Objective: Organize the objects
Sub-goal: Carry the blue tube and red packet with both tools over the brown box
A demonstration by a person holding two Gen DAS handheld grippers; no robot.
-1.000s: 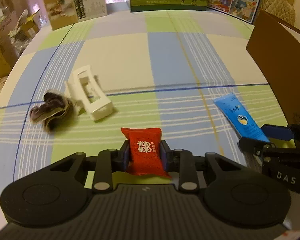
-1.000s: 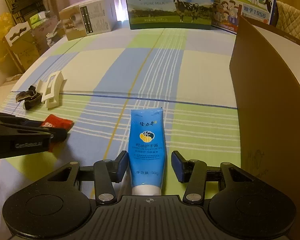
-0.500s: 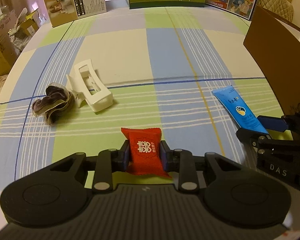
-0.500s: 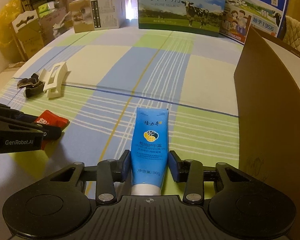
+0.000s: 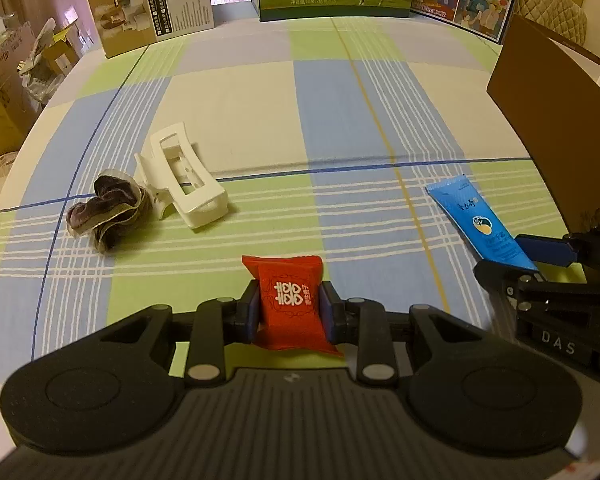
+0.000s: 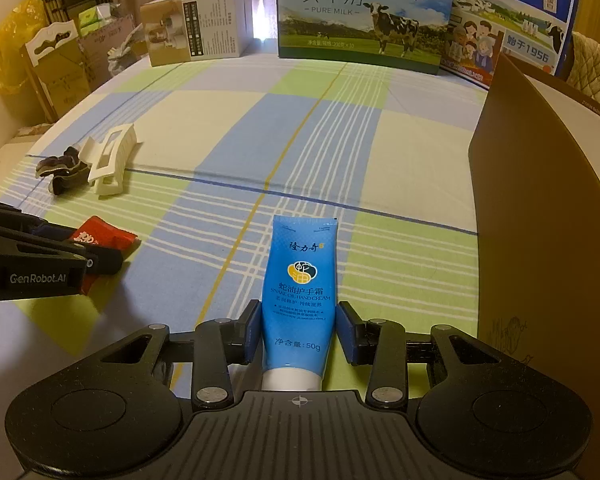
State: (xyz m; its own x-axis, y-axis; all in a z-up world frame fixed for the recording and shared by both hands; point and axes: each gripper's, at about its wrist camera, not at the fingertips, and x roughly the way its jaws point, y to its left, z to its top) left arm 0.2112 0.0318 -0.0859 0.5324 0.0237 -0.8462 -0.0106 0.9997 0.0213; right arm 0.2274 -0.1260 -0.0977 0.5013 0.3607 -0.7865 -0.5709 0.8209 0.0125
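The right hand-held gripper [image 6: 298, 334] has just clamped the near hand-cream tube [image 6: 300, 280], while the left hand-held gripper [image 5: 288, 316] stays clamped on the red candy packet [image 5: 290, 300], so both seem ready for lifting.

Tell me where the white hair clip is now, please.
The white hair clip lies on the checked tablecloth, left of centre in the left wrist view, touching a dark scrunchie on its left, beyond the red packet.

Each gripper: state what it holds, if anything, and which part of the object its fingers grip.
The left gripper clamps the red packet by its two side edges. The right gripper pinches the blue hand cream tube across its lower body, just above the white cap.
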